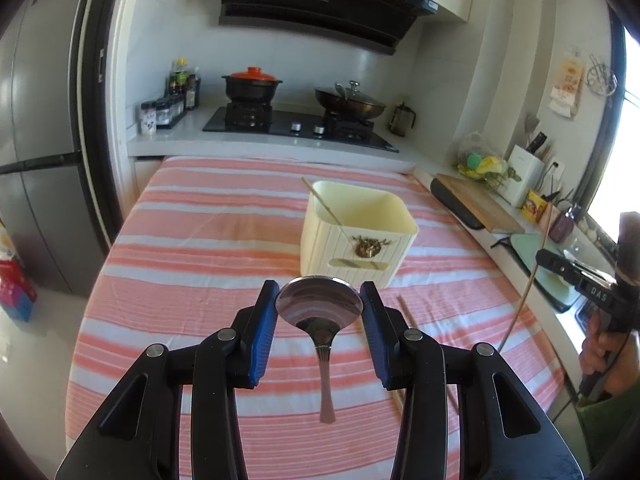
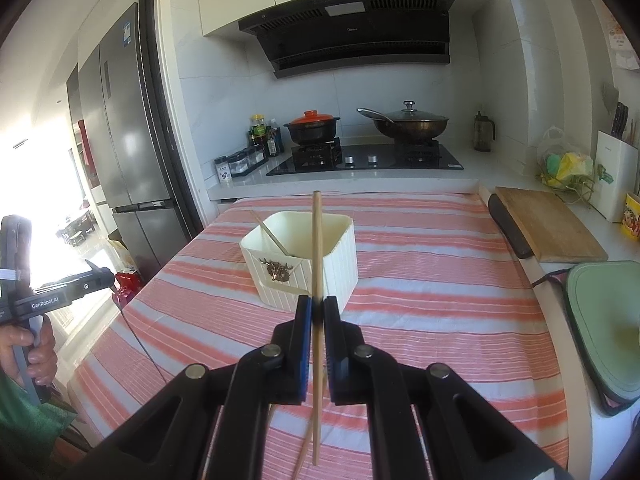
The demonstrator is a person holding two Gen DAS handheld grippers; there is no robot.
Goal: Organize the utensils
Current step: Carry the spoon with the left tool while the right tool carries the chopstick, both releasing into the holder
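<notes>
My left gripper (image 1: 320, 302) is shut on the bowl of a metal spoon (image 1: 320, 306), whose handle hangs down over the striped cloth. My right gripper (image 2: 318, 308) is shut on a wooden chopstick (image 2: 317, 240) that stands nearly upright. Both grippers are raised in front of a cream utensil holder (image 1: 356, 236) (image 2: 304, 256), where one chopstick (image 1: 320, 200) (image 2: 268, 232) leans inside. Another chopstick (image 1: 406, 314) (image 2: 304, 444) lies on the cloth. At the left wrist view's right edge, the right gripper (image 1: 541, 257) shows with its chopstick (image 1: 528, 280).
The pink-and-white striped cloth (image 2: 440, 288) covers the table. A wooden cutting board (image 2: 548, 228) and a green mat (image 2: 608, 320) lie on the counter to the right. Behind are a stove (image 2: 368, 160) with two pots and a fridge (image 2: 124, 152). A person's hand (image 2: 36, 344) holds the left gripper.
</notes>
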